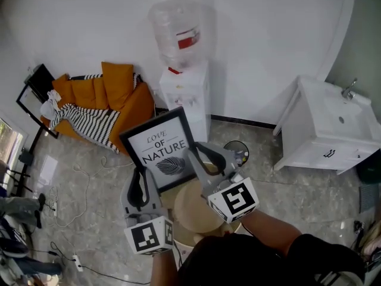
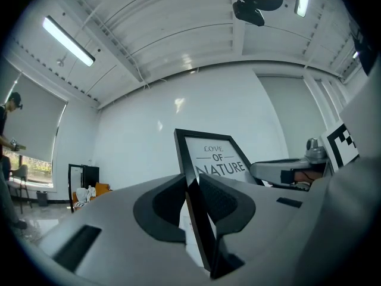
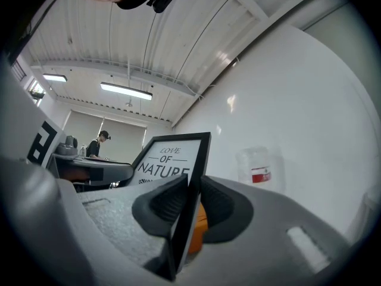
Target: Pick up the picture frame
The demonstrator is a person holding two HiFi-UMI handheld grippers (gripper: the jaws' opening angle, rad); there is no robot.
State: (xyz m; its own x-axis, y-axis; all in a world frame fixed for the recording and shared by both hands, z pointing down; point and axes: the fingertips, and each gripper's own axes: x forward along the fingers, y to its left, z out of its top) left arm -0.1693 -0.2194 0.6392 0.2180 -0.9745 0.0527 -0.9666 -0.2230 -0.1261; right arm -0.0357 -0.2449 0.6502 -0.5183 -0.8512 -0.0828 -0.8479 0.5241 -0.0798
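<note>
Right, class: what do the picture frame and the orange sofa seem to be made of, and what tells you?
The picture frame: matt black moulding, wood or plastic, can't tell which; little shine on its edges. The orange sofa: woven cloth, probably; soft, rumpled cushions.

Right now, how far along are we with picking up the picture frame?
Done: both grips are made. The left gripper is shut on one side edge of the picture frame and the right gripper on the opposite edge. In hand: the frame is held tilted in the air, apparently clear of the round table below. Left: the pickup itself looks complete, so just keep it steady.
</note>
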